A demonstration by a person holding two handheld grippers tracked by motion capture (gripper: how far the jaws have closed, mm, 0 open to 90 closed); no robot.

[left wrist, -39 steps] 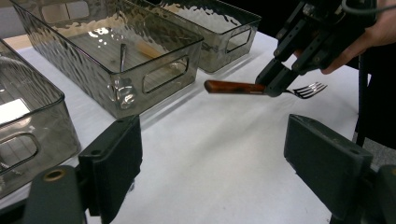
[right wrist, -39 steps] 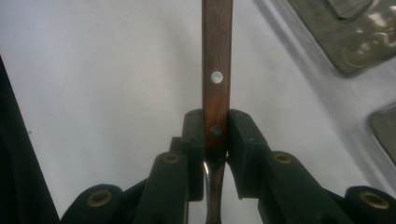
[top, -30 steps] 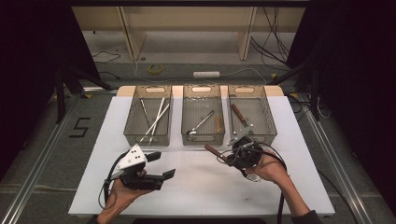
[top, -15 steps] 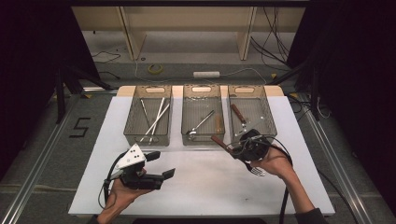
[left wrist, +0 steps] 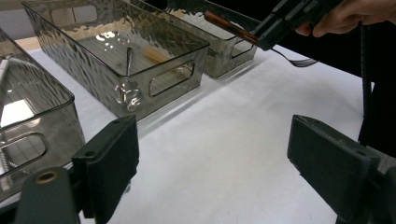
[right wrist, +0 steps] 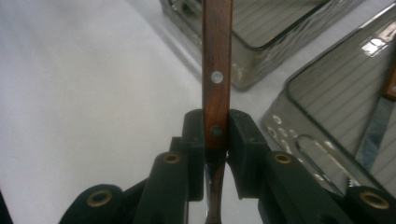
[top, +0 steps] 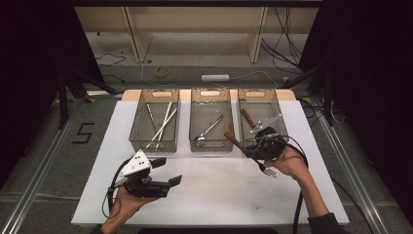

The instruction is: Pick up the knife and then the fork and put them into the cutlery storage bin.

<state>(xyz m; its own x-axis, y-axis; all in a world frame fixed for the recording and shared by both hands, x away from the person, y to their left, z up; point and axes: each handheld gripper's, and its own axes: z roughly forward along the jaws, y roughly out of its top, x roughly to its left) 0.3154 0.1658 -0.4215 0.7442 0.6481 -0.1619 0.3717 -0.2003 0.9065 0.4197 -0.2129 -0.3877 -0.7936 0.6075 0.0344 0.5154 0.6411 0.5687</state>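
Note:
A fork with a brown wooden handle (top: 234, 140) is clamped in my right gripper (top: 249, 147), its metal tines (top: 269, 171) sticking out toward the person. The gripper hovers just in front of the right bin (top: 258, 91). In the right gripper view the jaws are shut on the fork handle (right wrist: 217, 56) at my right gripper (right wrist: 216, 126). My left gripper (top: 166, 171) is held low over the white table at the front left, its jaws wide apart and empty. In the left gripper view my left gripper (left wrist: 219, 154) faces the fork (left wrist: 229, 25) farther off.
Three clear bins stand in a row at the back of the white table (top: 214, 195). The left bin (top: 154, 145) holds pale sticks, the middle bin (top: 211, 146) a spoon (top: 210, 129), and the right bin a wooden-handled utensil (top: 248, 118).
My right gripper has carried the fork up and away from the person, closer to the right bin. The left gripper has stayed where it was.

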